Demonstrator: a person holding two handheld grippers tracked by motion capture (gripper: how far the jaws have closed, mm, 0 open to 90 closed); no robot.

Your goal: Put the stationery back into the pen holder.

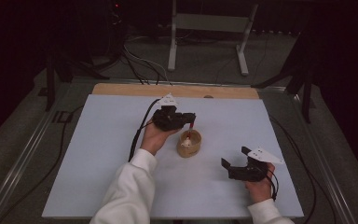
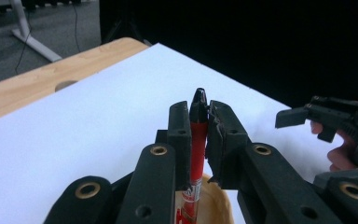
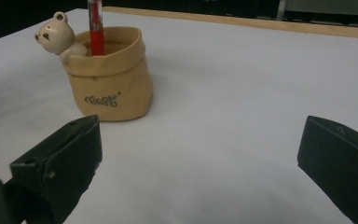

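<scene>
Gripping a red pen (image 2: pixel 197 154) near its black cap, the left tongs (image 2: pixel 199 122) are clamped on it, one black jaw pressed to each side of the barrel. In the left gripper view the pen stands upright in the middle of the frame, its cap rising just above the jaw tips and its lower end dropping toward the tan pot at the bottom edge. In the high view the left tongs (image 1: pixel 189 119) sit just above centre, held in the person's left hand (image 1: pixel 154 136), with the pen (image 1: pixel 190 128) slanting down into the pot (image 1: pixel 189 143) right below them. The pot is a tan, sack-shaped holder at the middle of the white desk (image 1: pixel 98 154), with a small white bear figure at its rim. The right gripper view shows that pot (image 3: pixel 108 79) at upper left, the bear (image 3: pixel 56 33) peeking over its near edge, and the pen's red barrel (image 3: pixel 96 32) standing inside it and running off the top of the frame. The right tongs (image 3: pixel 200 154) stand wide apart with nothing between them, one jaw at lower left and one at lower right of that view. In the high view they (image 1: pixel 234 158) rest at lower right, well apart from the pot, held low over the desk by the right hand (image 1: pixel 260 186).
</scene>
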